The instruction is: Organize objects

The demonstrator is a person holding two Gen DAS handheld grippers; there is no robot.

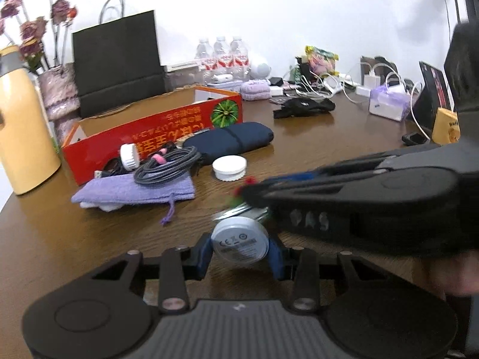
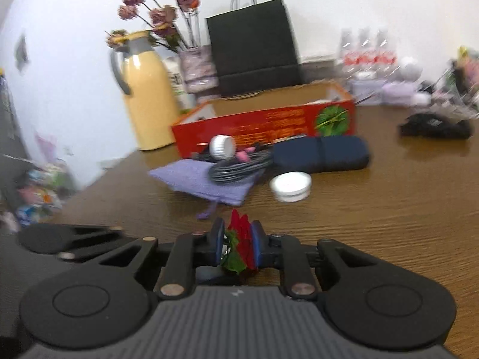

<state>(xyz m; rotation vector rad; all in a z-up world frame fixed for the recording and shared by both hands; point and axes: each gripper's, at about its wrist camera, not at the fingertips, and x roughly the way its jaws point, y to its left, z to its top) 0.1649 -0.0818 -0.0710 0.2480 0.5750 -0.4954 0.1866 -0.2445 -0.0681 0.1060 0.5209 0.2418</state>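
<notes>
Left tongs [image 1: 239, 249]: angled down, clamped on round grey disc [image 1: 238, 242]. Right tongs [image 2: 237, 246]: angled down, narrow, gripping red-green flower [image 2: 241, 243] over counter [image 2: 374, 209].

Yellow thermos jug [image 2: 146, 95] upright at table's [image 2: 404, 209] back left corner, grey handle and collar. Dried pinkish flowers [image 2: 158, 15] in vase [image 1: 58, 92] just behind jug. Black paper bag [image 2: 254, 45] upright against white wall [image 1: 284, 6], behind red box. Three water bottles [image 1: 221, 55] in row further along wall. Tangle of white chargers and cables [image 1: 344, 82] at far right; beside them purple-wrapped packet [image 1: 387, 101], possibly tissues.
</notes>
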